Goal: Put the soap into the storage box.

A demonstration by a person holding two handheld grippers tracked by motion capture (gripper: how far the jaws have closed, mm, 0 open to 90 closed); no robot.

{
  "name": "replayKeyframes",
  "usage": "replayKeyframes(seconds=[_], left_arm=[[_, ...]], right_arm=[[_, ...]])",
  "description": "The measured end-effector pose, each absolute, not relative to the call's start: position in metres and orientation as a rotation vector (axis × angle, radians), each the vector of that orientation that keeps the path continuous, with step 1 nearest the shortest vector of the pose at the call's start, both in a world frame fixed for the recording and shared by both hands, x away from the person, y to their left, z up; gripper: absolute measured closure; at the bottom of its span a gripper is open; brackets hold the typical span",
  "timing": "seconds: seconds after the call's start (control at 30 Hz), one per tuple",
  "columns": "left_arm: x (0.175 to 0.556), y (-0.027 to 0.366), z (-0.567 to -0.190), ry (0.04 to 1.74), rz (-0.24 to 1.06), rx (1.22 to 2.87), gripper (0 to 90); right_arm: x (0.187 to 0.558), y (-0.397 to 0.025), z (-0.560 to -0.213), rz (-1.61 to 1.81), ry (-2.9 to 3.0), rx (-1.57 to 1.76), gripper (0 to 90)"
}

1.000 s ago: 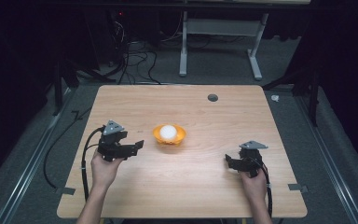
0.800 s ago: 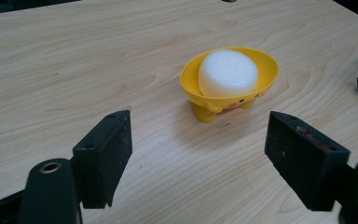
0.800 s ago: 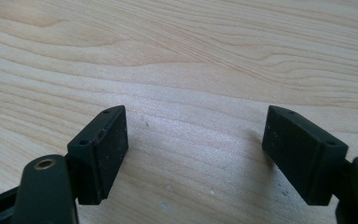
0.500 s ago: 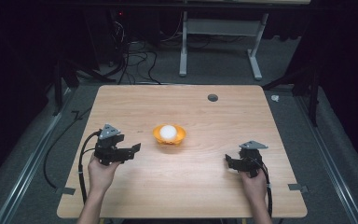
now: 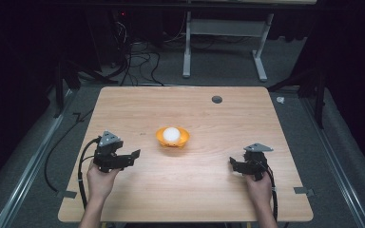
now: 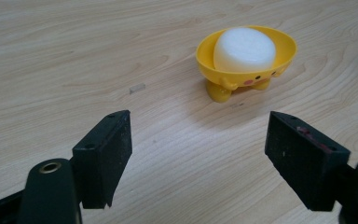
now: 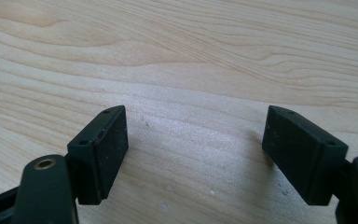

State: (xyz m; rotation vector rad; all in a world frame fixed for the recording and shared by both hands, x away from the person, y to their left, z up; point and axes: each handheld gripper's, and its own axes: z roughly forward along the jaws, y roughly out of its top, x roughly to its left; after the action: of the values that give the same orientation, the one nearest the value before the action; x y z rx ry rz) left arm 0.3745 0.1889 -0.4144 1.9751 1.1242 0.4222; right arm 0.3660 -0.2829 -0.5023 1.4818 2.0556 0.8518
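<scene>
A small yellow footed bowl (image 5: 183, 139) with a chick face stands near the middle of the wooden table (image 5: 195, 190). A white rounded lump (image 5: 171, 133) rests inside it. My left gripper (image 5: 134, 156) is held low over the table to the left of the bowl, and its jaws point toward the bowl. In the left gripper view the bowl (image 6: 235, 77) and the white lump (image 6: 244, 49) lie ahead, beyond my left gripper (image 6: 198, 133), which is open and holds nothing. My right gripper (image 5: 233, 164) hovers at the near right, open over bare wood (image 7: 193, 128).
A dark round hole (image 5: 216, 99) sits in the tabletop at the far right. A tiny clear scrap (image 6: 137, 87) lies on the wood left of the bowl. Cables (image 5: 133, 61) and a white desk frame (image 5: 223, 33) stand on the floor beyond the far edge.
My left gripper has drawn back a little toward the near edge, away from the bowl. The right gripper, bowl and lump have not moved.
</scene>
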Motion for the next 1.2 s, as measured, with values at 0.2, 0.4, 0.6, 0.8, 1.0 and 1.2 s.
replayKeyframes(seconds=[0.2, 0.4, 0.6, 0.8, 1.0, 1.2], left_arm=[[0.373, 0.193, -0.419, 1.14, 0.418, 1.974, 23.8], [0.371, 0.198, -0.423, 1.155, 0.412, 1.969, 23.7], [0.37, 0.201, -0.428, 1.166, 0.402, 1.966, 23.8], [0.369, 0.202, -0.432, 1.175, 0.396, 1.975, 23.8], [0.368, 0.205, -0.436, 1.185, 0.39, 1.974, 23.8], [0.366, 0.208, -0.442, 1.207, 0.378, 1.973, 23.8]], right_arm=[[0.366, -0.283, -0.502, 0.852, 2.055, 1.482, 23.2], [0.366, -0.283, -0.502, 0.852, 2.055, 1.482, 23.2], [0.366, -0.283, -0.502, 0.852, 2.055, 1.482, 23.2], [0.366, -0.283, -0.502, 0.851, 2.055, 1.482, 23.2], [0.366, -0.283, -0.502, 0.851, 2.055, 1.482, 23.2], [0.366, -0.283, -0.502, 0.851, 2.055, 1.481, 23.2]])
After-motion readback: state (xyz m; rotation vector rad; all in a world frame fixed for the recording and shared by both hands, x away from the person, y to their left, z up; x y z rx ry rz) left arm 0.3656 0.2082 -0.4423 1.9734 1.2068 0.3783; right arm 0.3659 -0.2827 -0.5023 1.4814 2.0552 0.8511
